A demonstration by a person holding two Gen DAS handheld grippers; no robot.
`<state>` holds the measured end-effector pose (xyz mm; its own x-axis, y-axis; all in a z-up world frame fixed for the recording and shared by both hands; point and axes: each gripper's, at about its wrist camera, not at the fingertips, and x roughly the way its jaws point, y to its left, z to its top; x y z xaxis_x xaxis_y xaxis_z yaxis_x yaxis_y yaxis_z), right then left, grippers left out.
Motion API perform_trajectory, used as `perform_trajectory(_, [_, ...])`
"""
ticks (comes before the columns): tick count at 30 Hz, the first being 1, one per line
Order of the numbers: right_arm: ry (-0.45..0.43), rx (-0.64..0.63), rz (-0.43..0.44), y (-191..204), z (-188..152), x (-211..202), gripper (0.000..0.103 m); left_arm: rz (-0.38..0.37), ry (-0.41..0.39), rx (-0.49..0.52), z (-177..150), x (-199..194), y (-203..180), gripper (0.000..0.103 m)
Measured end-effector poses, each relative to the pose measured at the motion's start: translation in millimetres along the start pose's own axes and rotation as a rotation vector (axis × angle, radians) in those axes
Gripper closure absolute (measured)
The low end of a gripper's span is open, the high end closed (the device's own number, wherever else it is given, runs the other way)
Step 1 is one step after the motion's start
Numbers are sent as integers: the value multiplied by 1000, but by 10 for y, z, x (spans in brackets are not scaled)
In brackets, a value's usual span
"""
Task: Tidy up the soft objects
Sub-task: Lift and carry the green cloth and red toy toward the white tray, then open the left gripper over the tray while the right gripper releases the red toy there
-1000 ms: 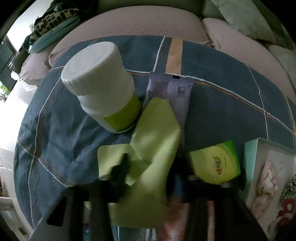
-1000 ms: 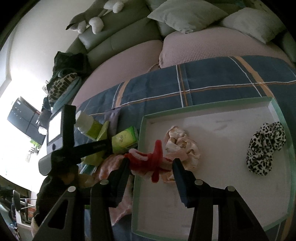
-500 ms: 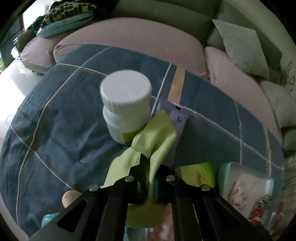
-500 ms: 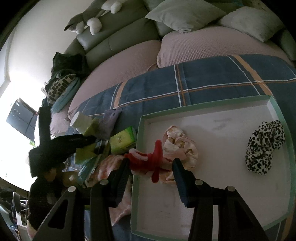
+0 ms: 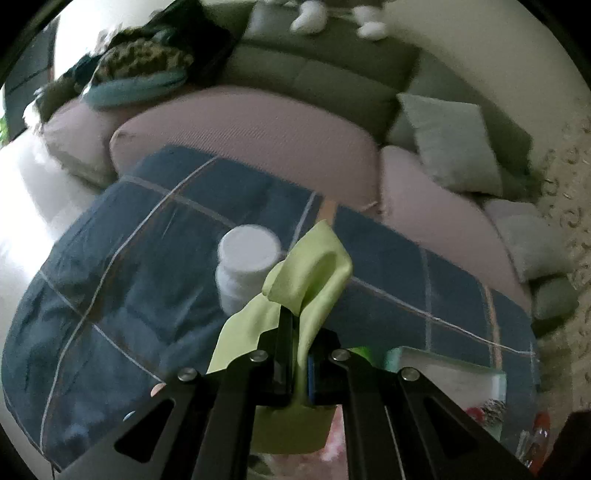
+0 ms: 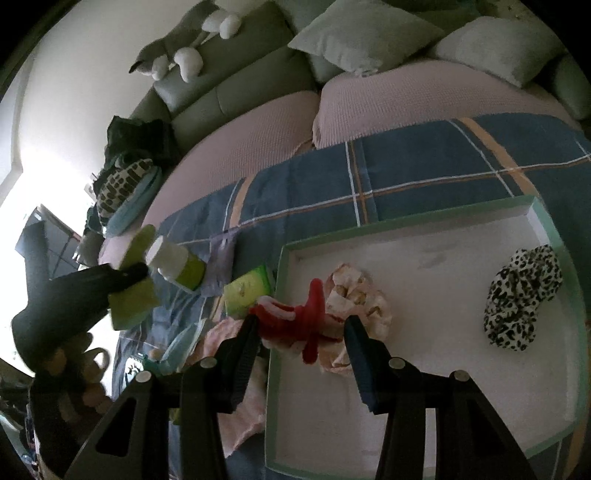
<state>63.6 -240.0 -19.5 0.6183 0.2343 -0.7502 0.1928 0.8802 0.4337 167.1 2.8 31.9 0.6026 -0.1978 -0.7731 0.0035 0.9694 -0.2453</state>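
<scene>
My left gripper (image 5: 300,332) is shut on a lime-green cloth (image 5: 314,273) and holds it up above the blue plaid blanket (image 5: 147,258). The cloth also shows in the right wrist view (image 6: 133,291), hanging from the left gripper (image 6: 138,273). My right gripper (image 6: 301,325) is open over the left edge of the green-rimmed tray (image 6: 424,229), its fingers either side of a red scrunchie (image 6: 306,321). A pink patterned scrunchie (image 6: 358,295) and a leopard-print scrunchie (image 6: 524,295) lie in the tray.
A white bottle (image 5: 247,266) with a green label stands on the blanket, also in the right wrist view (image 6: 173,262). Beside it lie a purple packet (image 6: 221,258), a green box (image 6: 247,291) and pink cloth (image 6: 243,406). Sofa cushions (image 6: 369,33) rise behind.
My left gripper shut on the green cloth and lifted it up off the blanket, away from the bottle. The right gripper has stayed still.
</scene>
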Motion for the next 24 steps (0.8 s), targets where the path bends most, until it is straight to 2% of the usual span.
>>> perform_trajectory(5, [-46,48,-48,-201,83,-140,53,-59,-28,61,-45,-176,-262,98])
perform_trajectory(11, [-106,137,-144,-624,175,-371,53,-152,3,115,-156,-181,-613,98])
perform_trajectory(19, [-97,210,-185,-960,198,-406,53,-288,138,304,-598,17,-1451,98])
perform_trajectory(24, [-113,234,-193,-1044,213,-455,53,-343,226,334,-835,232,-1759,98])
